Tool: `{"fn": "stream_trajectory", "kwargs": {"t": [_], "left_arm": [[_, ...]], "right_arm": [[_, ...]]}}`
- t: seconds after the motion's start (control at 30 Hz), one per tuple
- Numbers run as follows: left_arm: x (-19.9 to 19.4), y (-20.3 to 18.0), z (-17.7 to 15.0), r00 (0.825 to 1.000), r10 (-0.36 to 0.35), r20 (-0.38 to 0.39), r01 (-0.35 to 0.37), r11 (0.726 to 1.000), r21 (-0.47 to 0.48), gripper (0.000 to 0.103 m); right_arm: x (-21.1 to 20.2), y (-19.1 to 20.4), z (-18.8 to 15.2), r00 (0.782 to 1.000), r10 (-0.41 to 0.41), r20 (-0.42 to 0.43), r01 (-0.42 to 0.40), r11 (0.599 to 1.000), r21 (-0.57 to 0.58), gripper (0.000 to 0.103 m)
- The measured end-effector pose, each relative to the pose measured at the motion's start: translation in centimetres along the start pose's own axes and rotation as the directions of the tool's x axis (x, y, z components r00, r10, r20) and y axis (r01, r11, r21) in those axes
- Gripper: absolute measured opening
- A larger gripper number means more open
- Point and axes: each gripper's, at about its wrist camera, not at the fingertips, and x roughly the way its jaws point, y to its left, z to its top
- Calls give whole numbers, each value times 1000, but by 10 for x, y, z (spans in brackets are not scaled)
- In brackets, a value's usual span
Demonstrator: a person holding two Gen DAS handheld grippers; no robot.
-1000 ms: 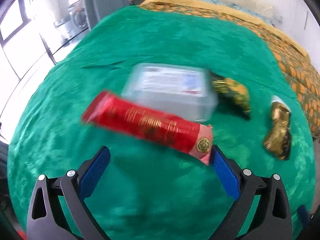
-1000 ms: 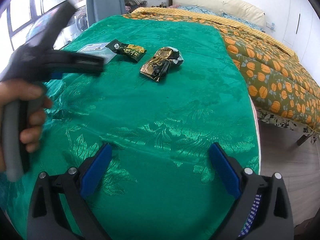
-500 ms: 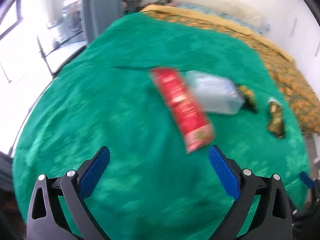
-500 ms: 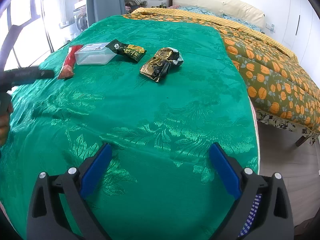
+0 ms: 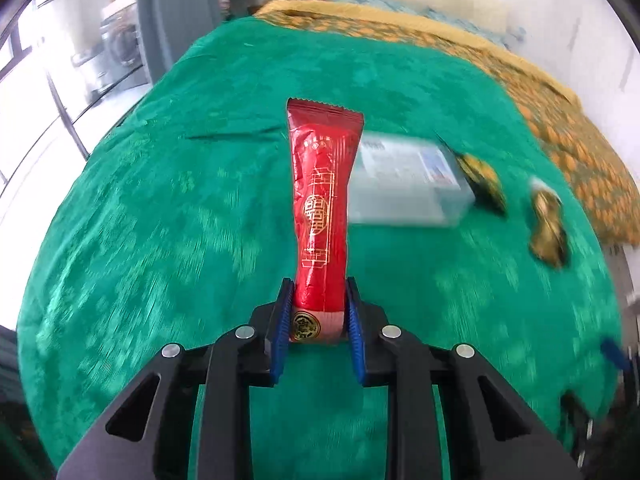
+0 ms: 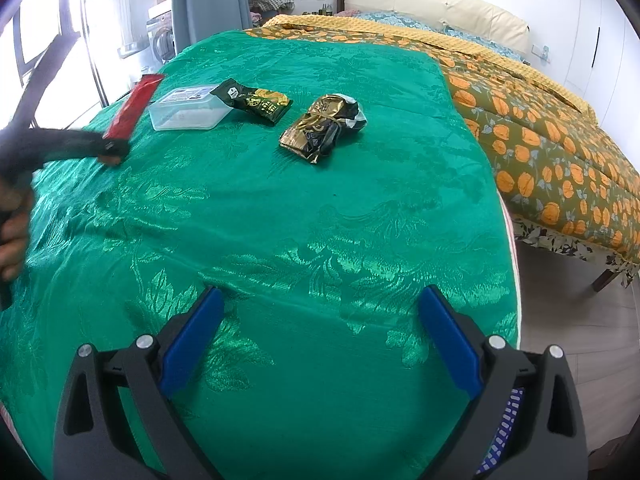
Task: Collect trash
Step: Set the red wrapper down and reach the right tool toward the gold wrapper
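Observation:
My left gripper [image 5: 318, 322] is shut on the near end of a long red snack wrapper [image 5: 320, 208], which sticks out forward over the green bedspread [image 5: 160, 220]. In the right wrist view the same left gripper [image 6: 114, 148] holds the red wrapper [image 6: 134, 106] at the far left. A clear plastic box [image 6: 188, 108], a dark green snack packet [image 6: 256, 100] and a crumpled gold-black wrapper [image 6: 322, 128] lie on the spread. My right gripper [image 6: 318, 340] is open and empty, near the front edge of the bed.
An orange-flowered quilt [image 6: 552, 128] covers the bed's right side. A grey curtain [image 6: 208, 0] and windows [image 6: 44, 32] stand at the far left. Wooden floor [image 6: 580, 320] shows to the right. The box also shows in the left wrist view [image 5: 404, 180].
My left gripper has swung round to the red wrapper's end and shut on it. The right gripper has stayed still and open.

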Motion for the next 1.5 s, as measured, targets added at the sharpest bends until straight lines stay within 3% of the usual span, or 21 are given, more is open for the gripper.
{"fn": "stream_trajectory", "kwargs": {"t": [0.17,0.27,0.33,0.4,0.47,0.67,0.83,0.97,1.2,1.3,1.37,1.4,1.43,1.5], "left_arm": [[-33,1,-43,988,-119,-99,124,991,46,25],[-40,-7,-67,980,-159,-116,167,984,69,26],[-40,-14,-74,987,-142,-78,149,984,94,35],[-40,-21,-75,987,-148,-58,153,982,110,59],[-37,-26,-75,991,-129,-31,131,984,124,76],[-26,-27,-76,999,-37,14,34,986,163,96],[-24,-26,-76,999,-30,15,27,989,145,98],[-25,-26,-78,999,-24,21,21,989,144,98],[-25,-25,-79,999,-26,22,22,989,144,98],[-26,-24,-79,999,-29,22,26,989,143,98],[-26,-24,-78,999,-31,22,28,989,143,98],[-26,-24,-78,999,-32,22,28,989,142,98],[-26,-24,-78,999,-32,21,29,989,142,98],[-25,-23,-78,999,-34,21,31,989,142,99]], "right_arm": [[0,0,0,1000,0,0,0,1000,-1,95],[0,0,0,1000,-2,0,2,1000,-1,95],[0,0,0,1000,-5,0,5,1000,0,95],[0,-1,0,1000,-5,-1,5,1000,3,95],[0,-2,0,1000,-1,-3,2,1000,11,95],[2,-5,0,1000,21,-18,-21,999,31,98],[7,-5,8,998,30,-61,-29,1000,9,98],[22,-9,32,991,33,-133,-31,999,12,98],[58,-18,84,995,55,-89,-32,971,237,97],[71,-9,101,997,24,-77,-6,972,236,90],[77,-4,107,997,-18,-72,33,978,207,71],[78,-3,108,997,-44,-71,57,979,194,53],[78,-3,109,996,-68,-64,79,980,184,44],[75,-8,106,997,-56,-52,65,981,183,44]]}}
